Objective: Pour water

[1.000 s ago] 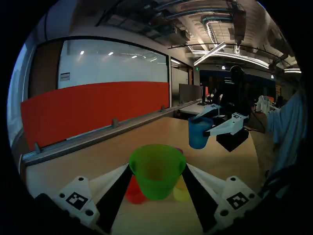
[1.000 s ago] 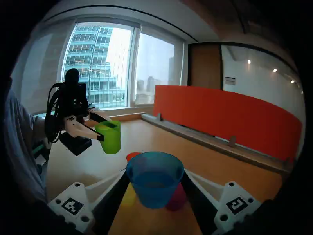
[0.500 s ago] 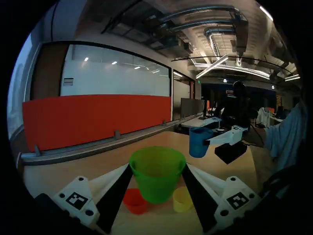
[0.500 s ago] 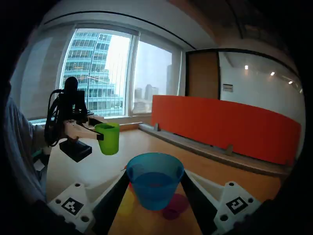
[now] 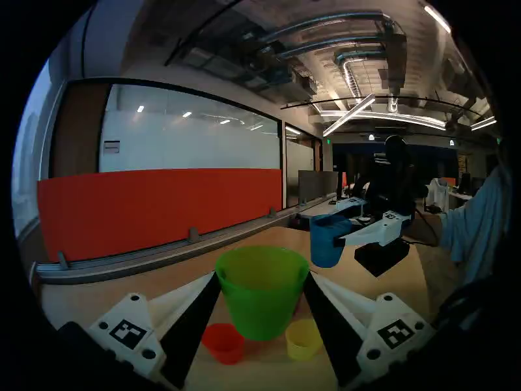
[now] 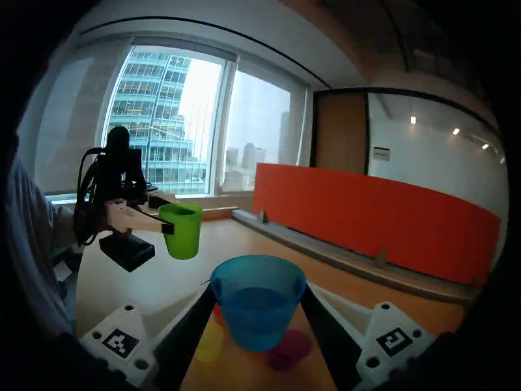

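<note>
With your right tool point(image 6: 259, 301) clamped on the blue cup point(image 6: 258, 316) and left tool point(image 5: 262, 290) on the green cup point(image 5: 262, 309), bring the rims close, then tip slowly.

Small cups point(image 5: 223, 342) underneath; open tabletop point(image 5: 150, 280) beyond.

In the left gripper view the green cup point(image 5: 262, 290) partly covers the red cup point(image 5: 223, 341) and yellow cup point(image 5: 303, 338) on the worktop point(image 5: 163, 274), a person's sleeve point(image 5: 472, 228) is cut off at 3 o'clock, and in the right gripper view the blue cup point(image 6: 258, 300) hides part of a magenta cup point(image 6: 290, 348) at 6 o'clock.
</note>
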